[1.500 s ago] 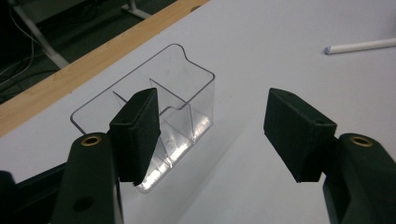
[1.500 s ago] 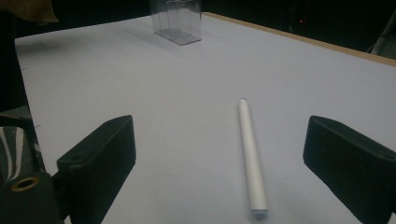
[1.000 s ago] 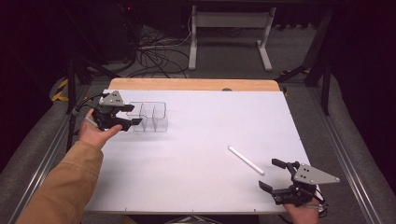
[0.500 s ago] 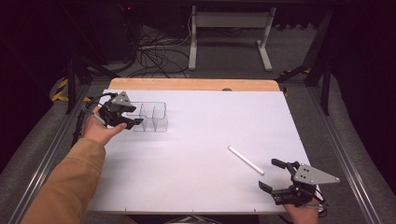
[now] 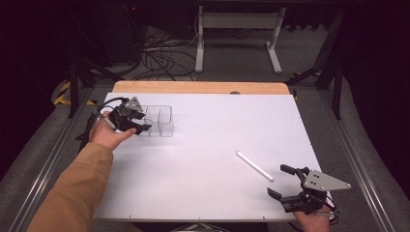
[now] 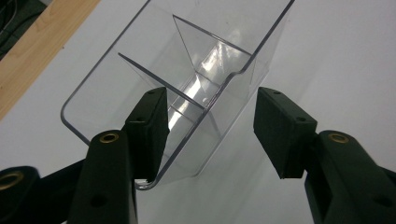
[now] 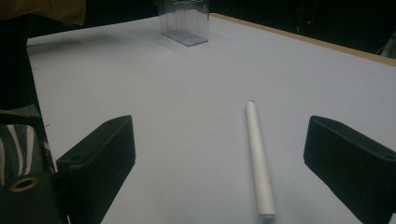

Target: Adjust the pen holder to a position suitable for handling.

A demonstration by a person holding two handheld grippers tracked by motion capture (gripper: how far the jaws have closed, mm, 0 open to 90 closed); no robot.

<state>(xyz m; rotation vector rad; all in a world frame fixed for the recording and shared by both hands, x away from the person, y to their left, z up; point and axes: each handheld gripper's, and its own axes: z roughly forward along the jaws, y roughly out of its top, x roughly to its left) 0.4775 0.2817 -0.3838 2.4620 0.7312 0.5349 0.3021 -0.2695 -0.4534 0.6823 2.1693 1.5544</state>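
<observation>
A clear plastic container with dividers stands at the far left of the white table. My left gripper is at its left end. In the left gripper view the container is just ahead and my left gripper is open, one jaw inside the near compartment, the other outside its wall. A white stick lies at the near right. Just behind it my right gripper stands open. In the right gripper view the stick lies on the table between the wide-open jaws of my right gripper.
A wooden strip runs along the table's far edge. Beyond it are cables on the floor and a white stand. The person's tan sleeve crosses the near left corner.
My left gripper has moved right and tilted, going from beside the container to straddling its left end wall. The right gripper and the stick have stayed put.
</observation>
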